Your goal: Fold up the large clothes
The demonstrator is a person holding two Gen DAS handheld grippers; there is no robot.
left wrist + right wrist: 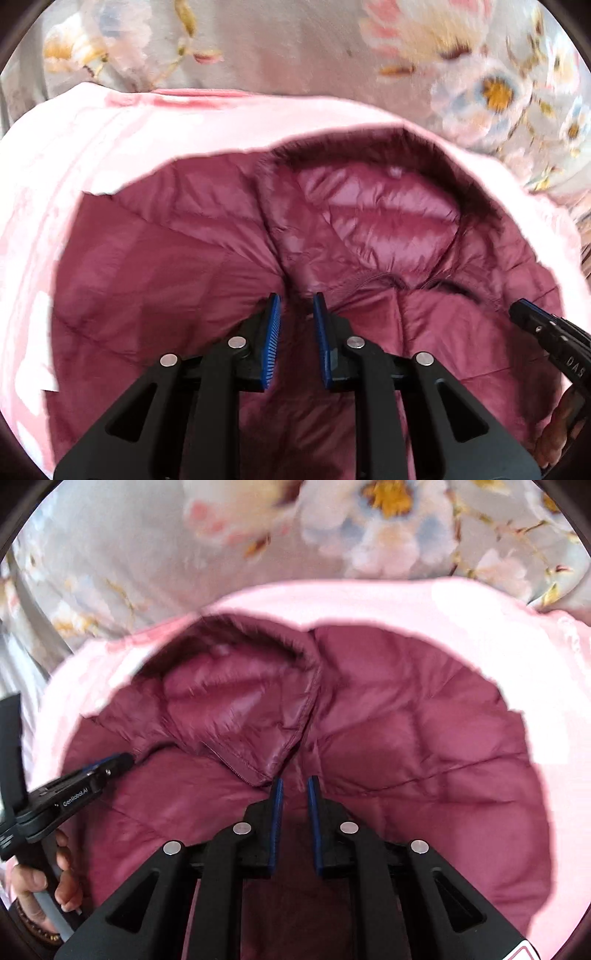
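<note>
A maroon quilted down jacket (pixel 166 277) (pixel 406 738) lies spread on a pink cloth, its shiny-lined hood (pixel 388 214) (pixel 229 701) resting at the top. My left gripper (pixel 296 297) has its blue pads close together, pinching a ridge of jacket fabric just below the hood's left side. From the right wrist view the left gripper (pixel 123 760) bites the jacket near the collar. My right gripper (pixel 295 780) is shut the same way on fabric beside the hood's right edge. Its tip (pixel 515 310) shows at the jacket's right shoulder.
The pink cloth (pixel 92 147) (pixel 369 602) surrounds the jacket on all sides. Beyond it lies grey bedding with a flower print (pixel 295 44) (pixel 147 554). A person's hand (pixel 33 882) holds the left gripper's handle at the lower left.
</note>
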